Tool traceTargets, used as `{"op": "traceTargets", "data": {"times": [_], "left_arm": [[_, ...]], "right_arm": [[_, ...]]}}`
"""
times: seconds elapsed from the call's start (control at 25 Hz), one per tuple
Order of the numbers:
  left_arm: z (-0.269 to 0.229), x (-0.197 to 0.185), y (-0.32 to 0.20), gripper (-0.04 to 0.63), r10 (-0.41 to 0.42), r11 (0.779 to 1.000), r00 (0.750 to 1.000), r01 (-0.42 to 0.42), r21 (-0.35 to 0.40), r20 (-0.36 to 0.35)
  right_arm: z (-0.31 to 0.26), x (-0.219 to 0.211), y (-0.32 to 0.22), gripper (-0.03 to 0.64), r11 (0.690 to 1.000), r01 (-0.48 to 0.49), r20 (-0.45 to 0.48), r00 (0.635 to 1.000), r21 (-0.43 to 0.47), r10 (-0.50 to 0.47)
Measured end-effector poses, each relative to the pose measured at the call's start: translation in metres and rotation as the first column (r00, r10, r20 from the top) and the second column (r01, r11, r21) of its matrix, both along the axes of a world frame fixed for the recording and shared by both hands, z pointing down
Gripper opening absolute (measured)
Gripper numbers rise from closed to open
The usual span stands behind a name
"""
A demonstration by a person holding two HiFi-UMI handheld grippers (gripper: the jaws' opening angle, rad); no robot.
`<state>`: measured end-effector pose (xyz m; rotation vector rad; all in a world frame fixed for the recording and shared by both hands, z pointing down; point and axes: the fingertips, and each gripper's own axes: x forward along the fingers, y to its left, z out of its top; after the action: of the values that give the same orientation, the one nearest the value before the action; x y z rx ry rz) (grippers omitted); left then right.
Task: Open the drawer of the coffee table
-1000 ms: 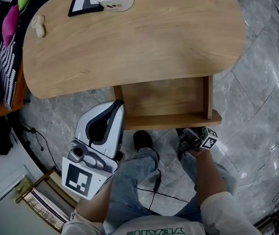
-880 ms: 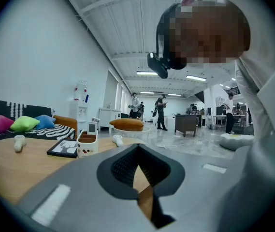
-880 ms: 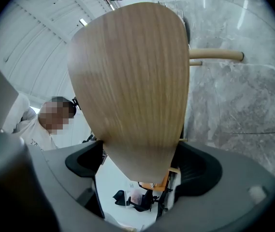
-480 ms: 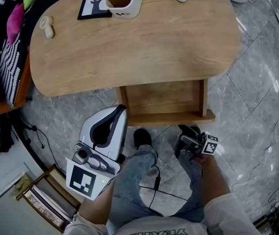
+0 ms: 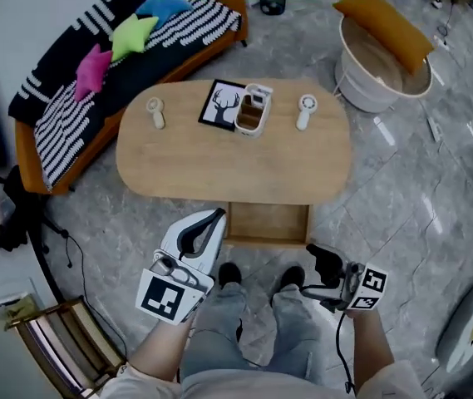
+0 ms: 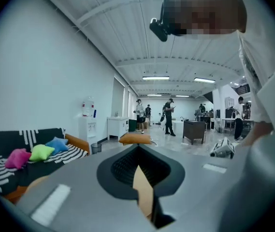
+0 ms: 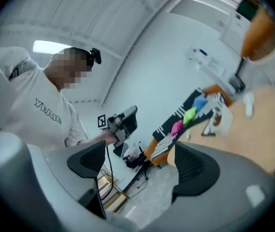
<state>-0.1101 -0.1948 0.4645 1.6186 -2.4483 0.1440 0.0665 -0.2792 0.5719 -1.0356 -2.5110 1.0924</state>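
Observation:
The oval wooden coffee table (image 5: 219, 173) stands in the middle of the head view, and its drawer (image 5: 268, 223) is pulled out towards me, showing a bare wooden bottom. My left gripper (image 5: 211, 221) hangs in the air left of the drawer with its jaws together and nothing in them (image 6: 138, 151). Held right of the drawer and clear of it, my right gripper (image 5: 319, 260) is open. Its jaws (image 7: 142, 163) have just closed a little, with nothing between them. Neither gripper touches the drawer or the table.
The table carries a deer picture (image 5: 224, 104), a white holder (image 5: 253, 110) and two small white fans (image 5: 155, 110). A striped sofa (image 5: 128, 65) with star cushions is behind it on the left. A white tub chair (image 5: 381, 56) stands at the back right, a wooden frame (image 5: 61, 347) at the lower left.
The head view has pulled far up and back from the table. Both grippers rose away from the drawer, and the right one rolled over. The drawer stays open.

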Motion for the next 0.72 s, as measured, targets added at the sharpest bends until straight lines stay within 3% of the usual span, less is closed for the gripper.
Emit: {"op": "traceTargets", "data": {"times": [0.08, 0.2, 0.36, 0.48, 0.6, 0.72], "left_arm": [[-0.059, -0.006, 0.006, -0.002, -0.027, 0.999, 1.000, 0.026, 0.041, 0.015], [-0.147, -0.013, 0.015, -0.002, -0.043, 0.990, 0.997, 0.034, 0.138, 0.063], [-0.237, -0.022, 0.019, -0.002, -0.036, 0.975, 0.991, 0.007, 0.222, 0.127], [-0.273, -0.036, 0.020, -0.002, -0.047, 0.970, 0.986, 0.007, 0.242, 0.162], [-0.291, -0.054, 0.017, -0.002, -0.068, 0.967, 0.983, 0.023, 0.255, 0.169], [-0.294, -0.067, 0.018, -0.002, -0.095, 0.966, 0.983, 0.052, 0.255, 0.159]], "right_arm": [[-0.099, -0.030, -0.016, 0.445, 0.990, -0.068, 0.124, 0.991, 0.127, 0.052], [-0.233, -0.066, -0.027, 0.443, 0.953, -0.193, 0.301, 0.946, 0.235, 0.118], [-0.344, -0.106, -0.037, 0.437, 0.854, -0.355, 0.402, 0.895, 0.379, 0.194], [-0.380, -0.129, -0.055, 0.433, 0.743, -0.474, 0.401, 0.866, 0.473, 0.297], [-0.389, -0.132, -0.092, 0.418, 0.583, -0.593, 0.412, 0.805, 0.555, 0.427], [-0.382, -0.113, -0.130, 0.331, 0.454, -0.667, 0.416, 0.734, 0.591, 0.537]]}}
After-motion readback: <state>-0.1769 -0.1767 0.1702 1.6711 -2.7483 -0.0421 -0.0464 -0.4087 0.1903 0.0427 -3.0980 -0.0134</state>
